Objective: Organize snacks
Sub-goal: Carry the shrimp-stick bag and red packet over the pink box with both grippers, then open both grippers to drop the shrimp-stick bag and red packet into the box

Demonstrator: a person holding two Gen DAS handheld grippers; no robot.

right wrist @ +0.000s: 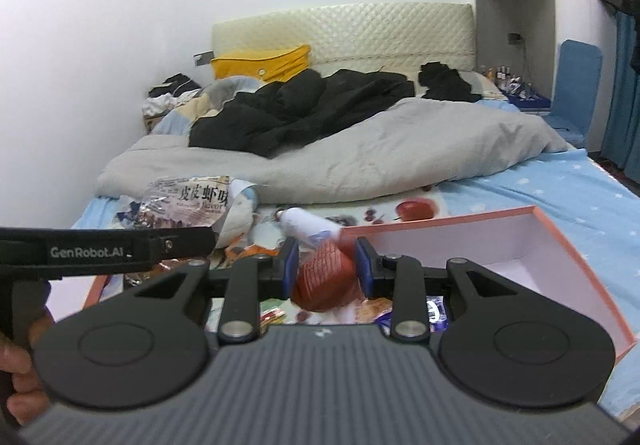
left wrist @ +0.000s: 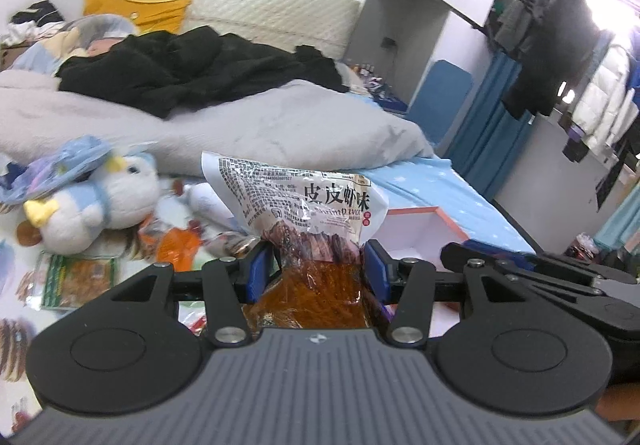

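My left gripper [left wrist: 316, 265] is shut on a clear snack bag [left wrist: 304, 201] with a white printed top and orange-red strips inside. The bag stands up from between the blue pads, lifted above the bed. From the right wrist view the same bag [right wrist: 192, 201] shows at the left, past the side of the left gripper. My right gripper [right wrist: 326, 265] is shut on a small red snack packet [right wrist: 326, 277], blurred, over the near end of a pink-rimmed white box [right wrist: 560, 241]. The box [left wrist: 420, 221] lies open on the bed, just right of the left gripper.
Loose snack packets [left wrist: 76, 281] and a white-and-blue plush toy [left wrist: 100, 197] lie on the patterned sheet at the left. A white tube [right wrist: 308, 223] rests beyond the box. A grey duvet [right wrist: 360, 157] with black clothes covers the far bed. A hand [right wrist: 20, 377] grips the left handle.
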